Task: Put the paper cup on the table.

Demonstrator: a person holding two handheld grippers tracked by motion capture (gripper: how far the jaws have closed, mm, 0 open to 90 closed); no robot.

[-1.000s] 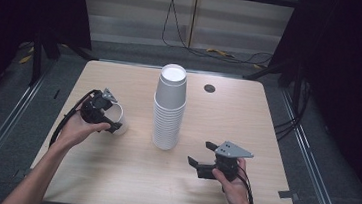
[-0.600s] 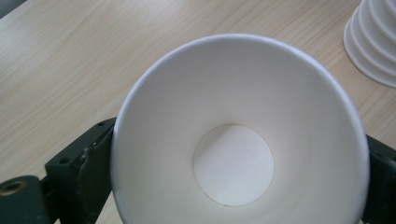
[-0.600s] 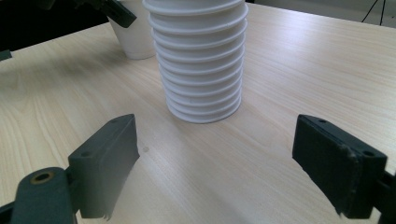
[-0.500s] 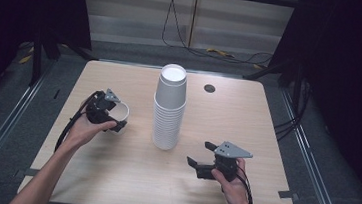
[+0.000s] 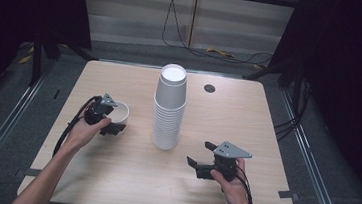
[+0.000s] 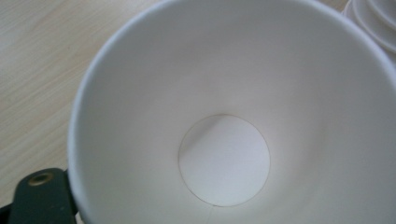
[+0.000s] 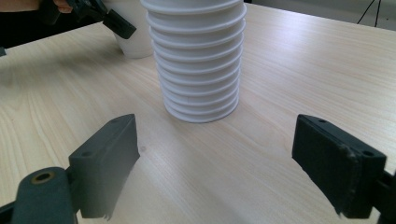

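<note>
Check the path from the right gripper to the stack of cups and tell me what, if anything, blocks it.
Nothing visible does. The right gripper, jaws wide open, faces the stack of cups across bare table. The single cup at the left gripper stands off on the stack's far side, outside that path.

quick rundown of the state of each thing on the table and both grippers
single cup: upright, mouth up, empty, on the table left of the stack
stack of cups: upside down, nested, standing
left gripper: jaws just closing on the single cup's rim
right gripper: open, empty, apart from the stack
</note>
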